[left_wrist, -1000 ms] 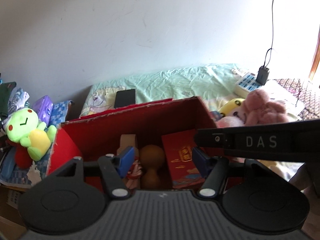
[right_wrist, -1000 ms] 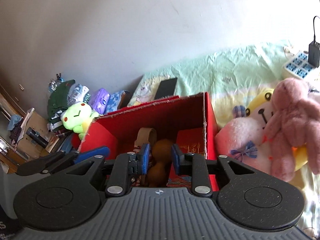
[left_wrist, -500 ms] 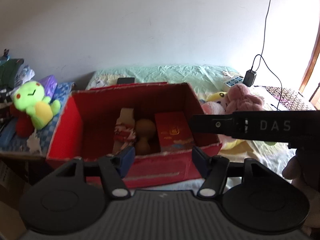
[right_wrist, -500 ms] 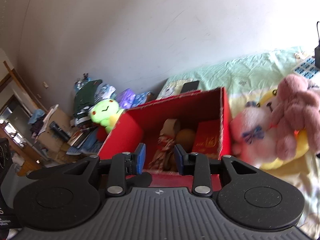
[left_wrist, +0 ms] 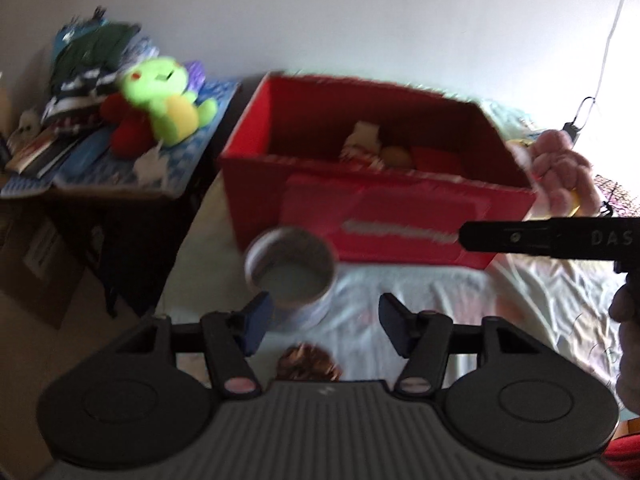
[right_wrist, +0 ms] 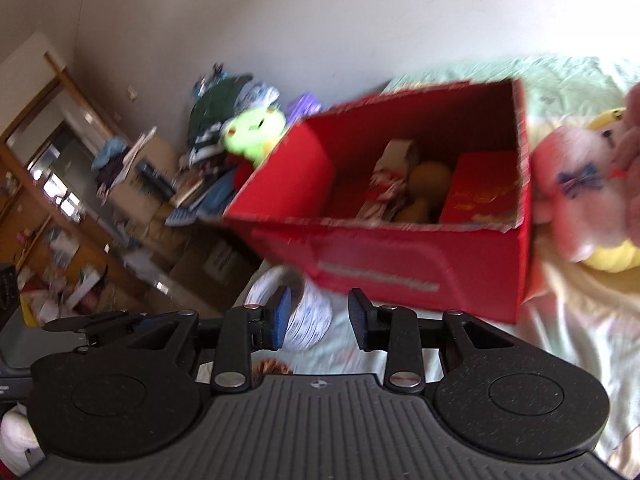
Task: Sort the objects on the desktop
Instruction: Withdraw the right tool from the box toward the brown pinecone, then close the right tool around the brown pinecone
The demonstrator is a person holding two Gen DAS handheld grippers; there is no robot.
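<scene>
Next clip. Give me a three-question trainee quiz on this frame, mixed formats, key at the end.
1. True or false: the round tin lies inside the red box.
2. Multiple choice: what sits beside the red box on the right wrist view's right edge? A) a laptop B) pink plush toys C) a kettle
3. Fill in: the soft toy on the cluttered side table is mostly ____ in colour.

Key
1. False: the tin stands on the sheet, in front of the box.
2. B
3. Green

For the instructor: neither the left hand-held gripper nor the right hand-held gripper holds anything; the left one's jaws are closing on nothing.
</scene>
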